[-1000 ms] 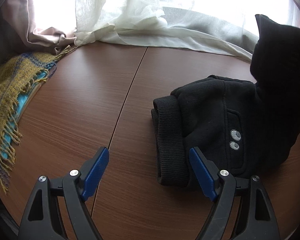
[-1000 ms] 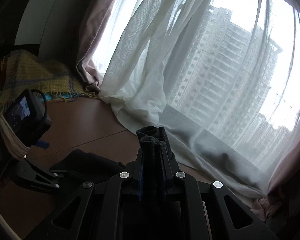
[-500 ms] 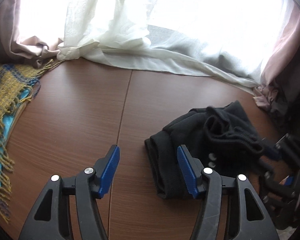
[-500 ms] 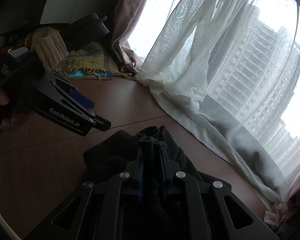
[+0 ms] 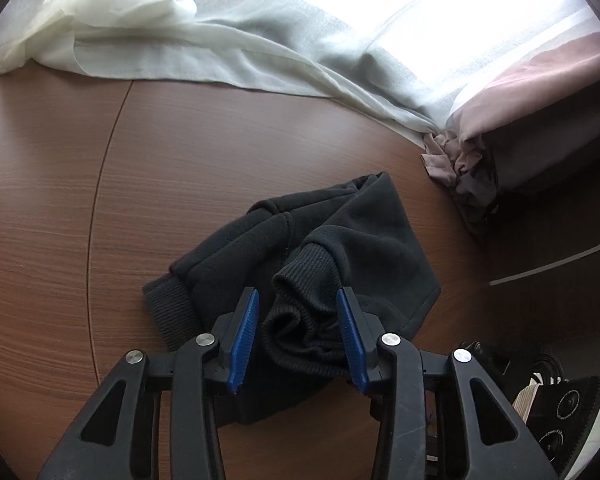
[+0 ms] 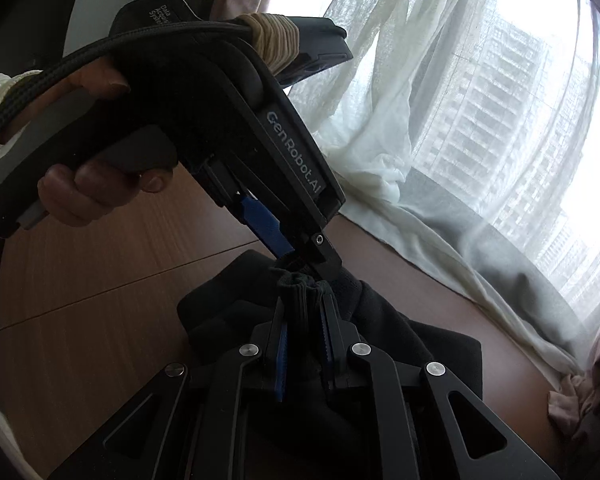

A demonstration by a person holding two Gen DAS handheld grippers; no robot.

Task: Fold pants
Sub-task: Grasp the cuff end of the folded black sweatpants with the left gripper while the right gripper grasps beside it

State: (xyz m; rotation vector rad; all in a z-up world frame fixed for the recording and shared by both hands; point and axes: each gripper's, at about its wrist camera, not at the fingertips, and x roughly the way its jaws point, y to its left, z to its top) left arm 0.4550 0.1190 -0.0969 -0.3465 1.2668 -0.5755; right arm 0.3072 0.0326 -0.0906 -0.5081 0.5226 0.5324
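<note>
On the brown wooden table point(image 5: 204, 168), the black pants point(image 5: 364, 240) are lying bunched in a loose heap near the middle, with one ribbed cuff point(image 5: 168, 308) resting flat at the left of the heap and another ribbed cuff point(image 5: 304, 280) rising up from the pile. From the left wrist view, the left gripper point(image 5: 298, 316) is hovering low over the near side of the heap with its blue pads point(image 5: 244, 332) spread wide apart, straddling the raised ribbed fabric without pinching it; whether the pads are brushing the cloth is hard to tell. From the right wrist view, the right gripper point(image 6: 304, 324) is clamping a gathered wad of ribbed black fabric point(image 6: 300, 284) between its nearly closed fingers, the cloth poking out just above the fingertips. In that same view the left gripper point(image 6: 296, 248) is reaching in from the upper left, its tip sitting right at the pinched wad, and the person's left hand point(image 6: 88, 184) is wrapping around its black handle, with a braided cable point(image 6: 60, 68) running along the top. White sheer curtains point(image 5: 236, 36) are pooling on the far edge of the table, a pink drape point(image 5: 540, 92) is hanging at the right with its hem crumpled on the surface, and tall apartment buildings point(image 6: 496, 92) are showing through the window.
</note>
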